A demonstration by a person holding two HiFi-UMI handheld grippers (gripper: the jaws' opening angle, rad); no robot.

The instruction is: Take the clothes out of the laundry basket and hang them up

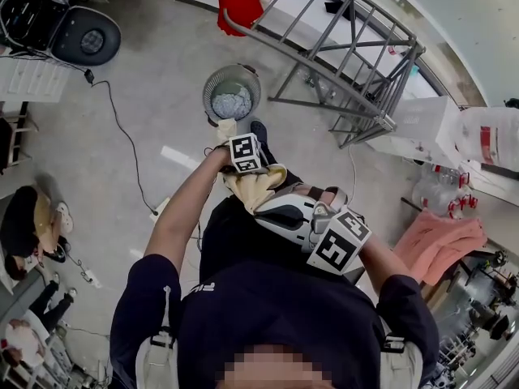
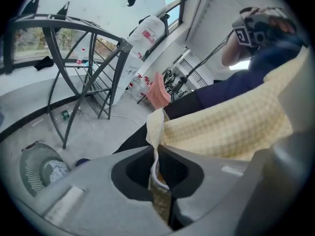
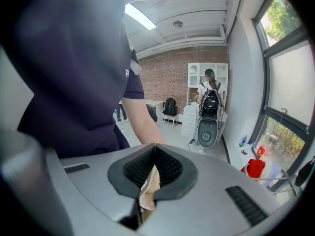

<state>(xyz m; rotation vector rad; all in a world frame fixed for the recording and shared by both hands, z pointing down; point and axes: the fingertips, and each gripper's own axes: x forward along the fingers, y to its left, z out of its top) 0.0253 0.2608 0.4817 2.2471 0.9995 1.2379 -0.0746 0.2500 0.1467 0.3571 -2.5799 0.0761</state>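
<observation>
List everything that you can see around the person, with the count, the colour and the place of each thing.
laundry basket: one, grey mesh, on the floor ahead
laundry: one heap, grey, inside the basket
drying rack: one, grey metal, beyond the basket
red cloth: one, red, on the rack's rail
pink cloth: one, pink, at the person's right
checked cloth: one, pale yellow, between both grippers
left gripper: one, grey, shut on the checked cloth
right gripper: one, grey, shut on the checked cloth
</observation>
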